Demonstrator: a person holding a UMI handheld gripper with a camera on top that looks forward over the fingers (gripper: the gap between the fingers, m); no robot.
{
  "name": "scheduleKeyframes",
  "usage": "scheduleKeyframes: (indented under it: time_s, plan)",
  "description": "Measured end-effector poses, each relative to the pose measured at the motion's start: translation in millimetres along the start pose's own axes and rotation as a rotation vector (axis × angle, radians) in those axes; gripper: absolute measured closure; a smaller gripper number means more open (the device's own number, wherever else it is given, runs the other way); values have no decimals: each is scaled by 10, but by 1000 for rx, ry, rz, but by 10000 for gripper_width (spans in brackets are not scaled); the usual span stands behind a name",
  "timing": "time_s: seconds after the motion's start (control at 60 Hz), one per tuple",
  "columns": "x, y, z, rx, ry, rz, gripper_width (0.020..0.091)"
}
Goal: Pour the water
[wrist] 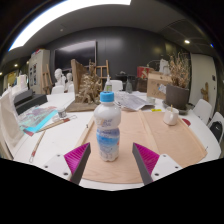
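While the bottle [107, 128] stands upright on the table [185, 140], spread jaws flank it, untouching.

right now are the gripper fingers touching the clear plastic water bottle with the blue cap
Apart. The gripper view shows the clear plastic bottle between the open gripper fingers, a gap at each side.

Clear plastic water bottle with blue cap [107, 127] stands on the counter [170, 140], between the open jaws; small white cup [171, 116] beyond, right.
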State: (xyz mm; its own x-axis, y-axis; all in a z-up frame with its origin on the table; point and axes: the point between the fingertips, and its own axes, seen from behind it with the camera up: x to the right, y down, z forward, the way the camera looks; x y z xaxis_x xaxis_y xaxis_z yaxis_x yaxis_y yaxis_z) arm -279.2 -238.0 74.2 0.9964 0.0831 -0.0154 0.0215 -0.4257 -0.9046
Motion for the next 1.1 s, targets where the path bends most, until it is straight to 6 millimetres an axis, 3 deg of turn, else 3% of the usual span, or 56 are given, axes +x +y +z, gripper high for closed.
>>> scheduleKeyframes:
  time_s: [0.15,0.217,0.267,0.55,0.667,0.75,0.867,0.983,1.1]
  plan:
    - [-91,-135,499,68,25,18,271]
    - [-103,-175,635,94,31,-1,410]
    - [-88,-172,701,101,48,-23,591]
    - [-124,-189,710,102,26,-39,752]
    - [-153,-256,673,78,8,-30,754]
    - [-120,-492,652,99,-21,22,754]
    - [47,-1043,652,143,-95,211,753]
    - [367,-1581,782,175,-174,417,754]
    - [794,-2013,1058,178,-249,680,756]
